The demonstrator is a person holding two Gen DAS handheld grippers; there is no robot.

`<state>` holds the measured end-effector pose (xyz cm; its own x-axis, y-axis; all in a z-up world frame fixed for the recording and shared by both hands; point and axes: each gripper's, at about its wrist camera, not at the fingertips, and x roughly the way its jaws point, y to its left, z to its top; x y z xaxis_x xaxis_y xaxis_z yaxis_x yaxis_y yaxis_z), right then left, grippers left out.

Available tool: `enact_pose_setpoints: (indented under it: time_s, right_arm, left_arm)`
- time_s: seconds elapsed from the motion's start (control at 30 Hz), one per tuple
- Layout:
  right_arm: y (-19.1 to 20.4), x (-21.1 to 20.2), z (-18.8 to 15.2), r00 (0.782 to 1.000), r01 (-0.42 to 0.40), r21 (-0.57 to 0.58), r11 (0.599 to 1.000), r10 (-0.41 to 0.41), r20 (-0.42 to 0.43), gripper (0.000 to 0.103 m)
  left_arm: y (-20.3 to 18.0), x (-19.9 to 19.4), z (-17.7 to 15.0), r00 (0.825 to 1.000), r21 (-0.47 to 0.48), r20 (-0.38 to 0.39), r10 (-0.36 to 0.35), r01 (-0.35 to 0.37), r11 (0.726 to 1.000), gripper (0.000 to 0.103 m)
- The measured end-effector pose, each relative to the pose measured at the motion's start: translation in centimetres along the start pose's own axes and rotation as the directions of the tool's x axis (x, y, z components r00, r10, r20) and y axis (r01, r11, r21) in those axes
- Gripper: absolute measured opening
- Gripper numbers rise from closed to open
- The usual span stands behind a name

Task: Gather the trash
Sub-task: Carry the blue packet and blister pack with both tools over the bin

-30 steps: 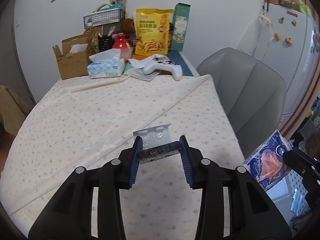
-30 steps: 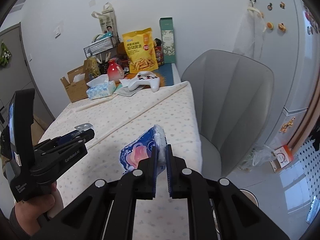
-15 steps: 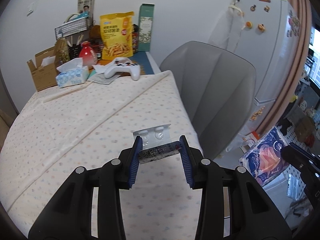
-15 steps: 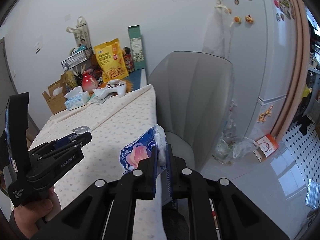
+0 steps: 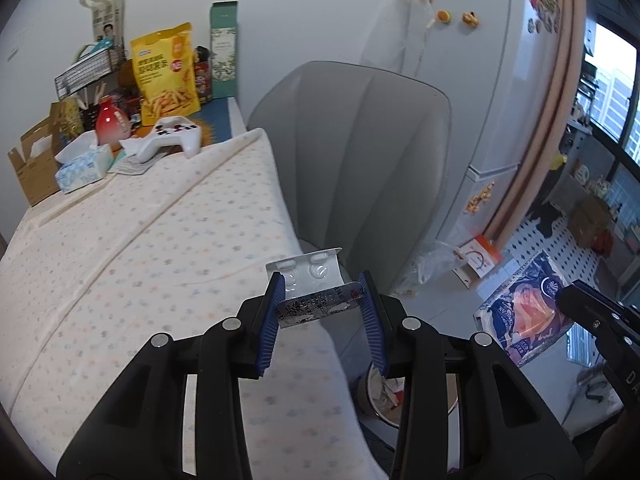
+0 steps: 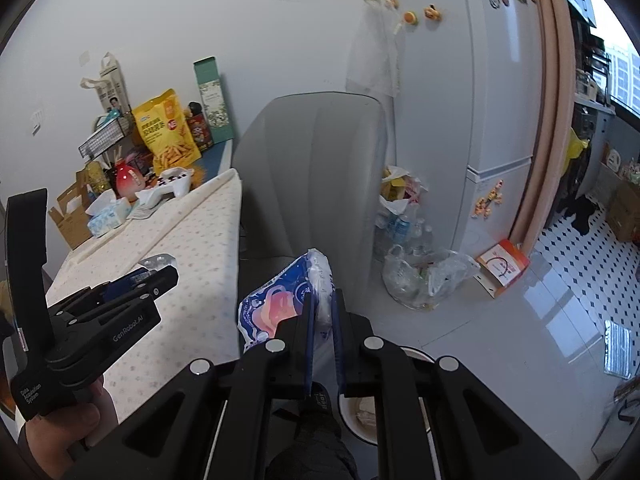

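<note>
Left wrist view: left tool at bottom centre, blue pads clenched on a folded, emptied pill blister pack, silver foil toward the camera, clear bubbles at the far end. Held above the right edge of a desk draped in a pale dotted cloth. At the desk's far end, a white game controller, a tissue box, an open cardboard box, a red vase, a yellow snack bag, a tall green carton and a wire basket. Right of the desk, a grey chair; beyond it, a white fridge with magnets. On the floor below the tool, a white bin, partly hidden. At far right, right tool gripping a blue and pink plastic wrapper.

Right wrist view: right tool at bottom centre, pads pressed tight on the blue and pink plastic wrapper, crumpled and sticking up to the left of the pads. Below, the rim of the white bin on the glossy floor. At left, left tool in a hand, the pill blister pack just showing at its tip, over the desk. Behind the grey chair, clear bags of bottles against the fridge, and an orange and white box on the floor.
</note>
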<state>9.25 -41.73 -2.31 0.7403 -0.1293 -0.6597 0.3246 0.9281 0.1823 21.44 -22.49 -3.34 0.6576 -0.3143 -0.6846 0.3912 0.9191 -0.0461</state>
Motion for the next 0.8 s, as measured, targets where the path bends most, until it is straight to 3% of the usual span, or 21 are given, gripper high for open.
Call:
enact_pose_setpoints:
  time_s: [0.53, 0.8]
  right_arm:
    - [-9.0, 2.5, -0.8, 0.996, 0.078, 0.105, 0.991, -0.073, -0.059, 0.009]
    - [-12.0, 5.8, -1.2, 0.991, 0.080, 0.147, 0.986, -0.063, -0.119, 0.010]
  left_arm:
    - [-10.1, 6.0, -0.2, 0.993, 0.118, -0.091, -0.077, 0.087, 0.989, 0.038]
    - [-12.1, 8.7, -0.2, 0.988, 0.141, -0.133, -0.075, 0.093, 0.986, 0.038]
